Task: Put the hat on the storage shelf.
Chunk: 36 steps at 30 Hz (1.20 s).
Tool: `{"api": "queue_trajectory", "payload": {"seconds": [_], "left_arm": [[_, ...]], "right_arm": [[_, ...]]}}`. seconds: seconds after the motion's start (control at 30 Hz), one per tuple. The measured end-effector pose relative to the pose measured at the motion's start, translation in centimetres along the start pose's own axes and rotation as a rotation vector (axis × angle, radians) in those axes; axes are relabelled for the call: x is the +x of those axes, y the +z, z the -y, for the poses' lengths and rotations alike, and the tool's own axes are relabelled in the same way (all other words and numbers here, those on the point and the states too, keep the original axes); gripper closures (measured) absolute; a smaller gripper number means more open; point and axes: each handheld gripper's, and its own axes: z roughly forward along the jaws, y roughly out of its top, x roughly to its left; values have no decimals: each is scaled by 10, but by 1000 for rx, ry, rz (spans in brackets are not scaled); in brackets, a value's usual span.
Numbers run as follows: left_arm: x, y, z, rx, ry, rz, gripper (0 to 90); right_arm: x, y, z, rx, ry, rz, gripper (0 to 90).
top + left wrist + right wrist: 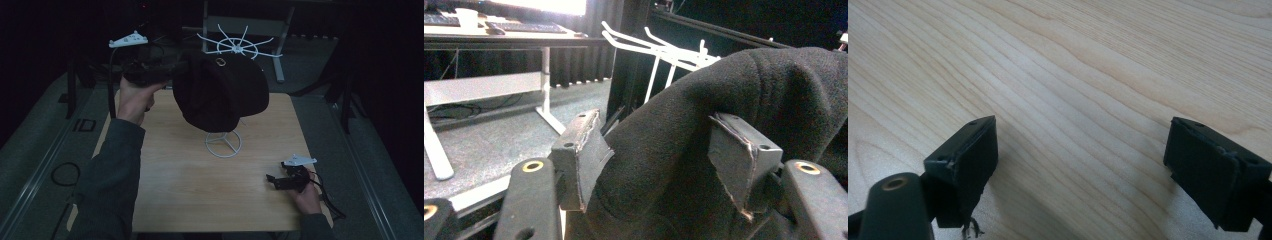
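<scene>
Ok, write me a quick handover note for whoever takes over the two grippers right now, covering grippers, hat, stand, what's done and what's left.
Left gripper: held up at the left side of the black hat, jaws open with a fold of the fabric between them; the pads do not look clamped.
Right gripper: open, empty, resting low over the wooden table near its front right corner.
The hat sits draped over the white wire stand, whose ring base stands mid-table.
Done: the hat looks placed on the stand.
Left: probably draw the left gripper clear without dragging the fabric, then check that the hat sits straight.
</scene>
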Motion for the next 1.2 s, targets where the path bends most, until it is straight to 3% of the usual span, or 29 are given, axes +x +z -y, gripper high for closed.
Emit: {"api": "queue_trajectory", "payload": {"seconds": [0.17, 0.43, 0.67, 0.8, 0.9, 1.07, 1.2], "left_arm": [[0, 0, 0, 6, 0, 2, 365], [-2, -6, 3, 10, 34, -32, 360], [6, -13, 12, 6, 10, -39, 360], [7, -18, 13, -17, -11, -15, 362], [8, -28, 17, -25, -19, -24, 365], [7, -36, 19, -8, 3, -60, 365], [5, -39, 21, -16, 5, -60, 365]], "right_arm": [[0, 0, 0, -1, -2, 1, 140], [0, 0, 0, 0, -1, 1, 139], [0, 0, 0, -1, -2, 1, 140], [0, 0, 0, 0, -1, 1, 140], [0, 0, 0, 0, -1, 1, 140], [0, 0, 0, -1, -1, 3, 140], [0, 0, 0, -1, 0, 2, 139]]}}
